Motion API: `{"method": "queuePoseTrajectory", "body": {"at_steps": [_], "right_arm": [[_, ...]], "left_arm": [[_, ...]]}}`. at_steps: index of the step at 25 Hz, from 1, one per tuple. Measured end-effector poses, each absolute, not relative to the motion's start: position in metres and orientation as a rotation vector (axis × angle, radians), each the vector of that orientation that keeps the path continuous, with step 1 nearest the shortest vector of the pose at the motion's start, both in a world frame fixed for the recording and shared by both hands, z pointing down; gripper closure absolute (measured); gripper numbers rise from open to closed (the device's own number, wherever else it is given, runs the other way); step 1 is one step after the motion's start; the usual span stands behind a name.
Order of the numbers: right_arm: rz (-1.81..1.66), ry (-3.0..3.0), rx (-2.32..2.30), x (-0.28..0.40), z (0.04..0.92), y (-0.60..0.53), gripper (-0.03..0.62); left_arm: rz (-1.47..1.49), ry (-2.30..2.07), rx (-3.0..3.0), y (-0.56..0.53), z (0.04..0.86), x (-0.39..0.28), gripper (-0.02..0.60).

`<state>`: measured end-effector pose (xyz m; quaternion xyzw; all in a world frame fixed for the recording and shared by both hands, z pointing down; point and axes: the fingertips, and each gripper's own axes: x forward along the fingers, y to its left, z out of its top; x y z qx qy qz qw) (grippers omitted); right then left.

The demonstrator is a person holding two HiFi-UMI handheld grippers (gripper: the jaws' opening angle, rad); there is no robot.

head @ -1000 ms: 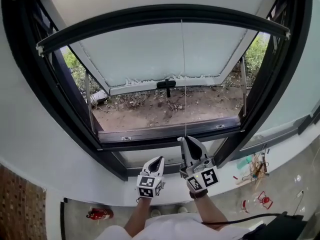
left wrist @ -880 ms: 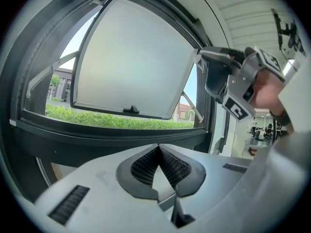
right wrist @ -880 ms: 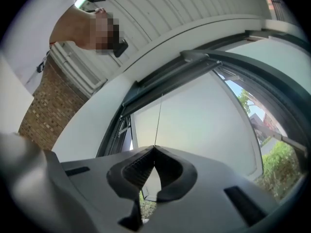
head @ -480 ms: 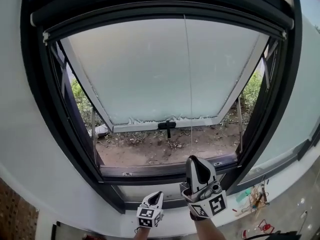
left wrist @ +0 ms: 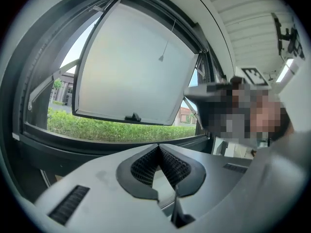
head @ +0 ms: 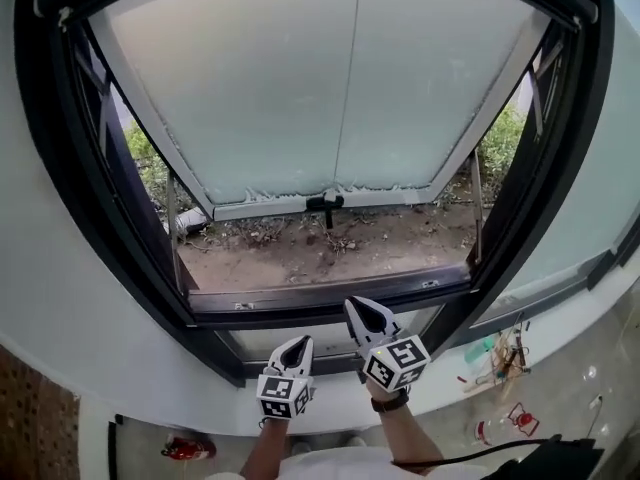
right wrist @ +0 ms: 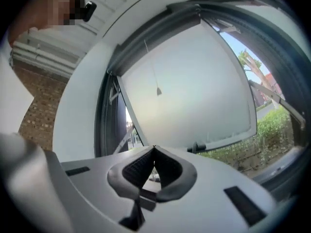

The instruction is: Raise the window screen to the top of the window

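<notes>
The screen's dark bottom bar (head: 62, 12) lies along the top of the black window frame (head: 330, 303), mostly beyond the picture's upper edge. Its thin pull cord (head: 350, 68) hangs down in front of the frosted, outward-tilted sash (head: 250, 98). The cord's small end weight (left wrist: 161, 58) (right wrist: 158, 91) dangles free, well above both grippers. My left gripper (head: 300, 340) (left wrist: 159, 147) and right gripper (head: 360, 306) (right wrist: 154, 148) are side by side below the sill. Both are shut with nothing between their pads.
A black handle (head: 324, 205) sits on the sash's lower edge, above bare ground and green bushes (head: 150, 163) outside. On the floor below, a red extinguisher (head: 188, 448) lies at left and small clutter (head: 500, 353) at right. A brick wall (head: 30, 408) stands at far left.
The screen's bar has gone from across the upper pane to the top of the frame. The cord, which reached the right gripper's tips, now ends high up. The right gripper rose, then dropped back.
</notes>
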<state>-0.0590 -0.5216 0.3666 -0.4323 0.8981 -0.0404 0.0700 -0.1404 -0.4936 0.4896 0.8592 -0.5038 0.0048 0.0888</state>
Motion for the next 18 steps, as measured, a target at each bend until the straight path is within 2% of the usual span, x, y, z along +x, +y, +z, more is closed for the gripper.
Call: {"method": "queuePoseTrajectory", "body": {"at_steps": [5, 18], "right_arm": [[-0.086, 2.836, -1.389, -0.060, 0.425, -0.512, 0.592], [-0.119, 2.826, -1.449, -0.044, 0.449, -0.516, 0.592]], "left_arm": [[-0.039, -1.515, 2.603, -0.490, 0.460, -0.140, 0.580], [-0.039, -1.475, 2.639, -0.493, 0.455, -0.126, 0.580]]}}
